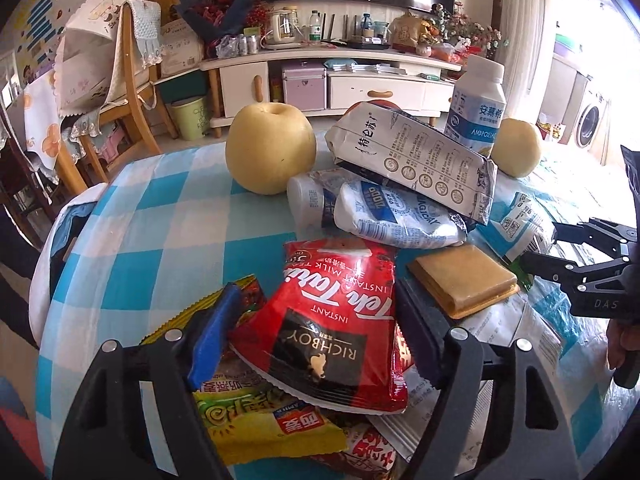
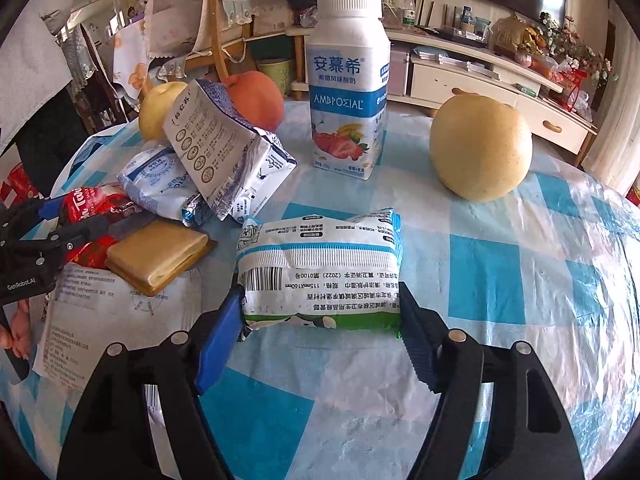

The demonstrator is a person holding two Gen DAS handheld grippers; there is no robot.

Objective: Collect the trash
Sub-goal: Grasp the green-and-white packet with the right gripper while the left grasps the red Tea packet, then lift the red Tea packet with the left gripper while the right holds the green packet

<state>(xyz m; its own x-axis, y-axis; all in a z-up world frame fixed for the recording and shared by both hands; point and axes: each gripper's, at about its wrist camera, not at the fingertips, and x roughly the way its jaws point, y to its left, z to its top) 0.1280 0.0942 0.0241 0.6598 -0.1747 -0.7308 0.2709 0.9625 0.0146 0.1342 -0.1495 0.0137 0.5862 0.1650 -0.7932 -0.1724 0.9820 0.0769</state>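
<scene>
A living room: TV cabinet and wooden chair behind a table (image 1: 168, 216) covered in a blue-and-white check cloth under clear plastic.

Left wrist view. The left gripper (image 1: 320, 340) is spread wide around a red Teh Tarik sachet (image 1: 332, 320); its blue finger pad (image 1: 212, 336) is just beside the sachet's left edge and the dark one just beside the right. Whether either pad presses is not clear. The sachet lies on a yellow snack wrapper (image 1: 256, 420) near the table's near edge. Beyond it lie a tan wrapped slab (image 1: 460, 280), a crushed white-and-blue pouch (image 1: 392, 216) and a flattened milk carton (image 1: 416, 160) leaning on the pouch. A yellow pear (image 1: 270, 148) stands toward the far edge.

Right wrist view. The right gripper (image 2: 320, 320) is also wide, straddling the near end of a white, blue and green tissue packet (image 2: 320, 264) lying flat mid-table. An upright Ambrosial yoghurt bottle (image 2: 346, 80), a second pear (image 2: 480, 148) and a peach (image 2: 256, 96) stand behind it.

Assessment: both tools appear set to close on wrappers. The trash is soft and slippery, so each should close squarely across the narrow width, low enough to catch the body and not only the crimped seam. The sachet should be lifted straight up to avoid dragging the wrapper beneath. Fruit and the upright bottle are likely not trash.
</scene>
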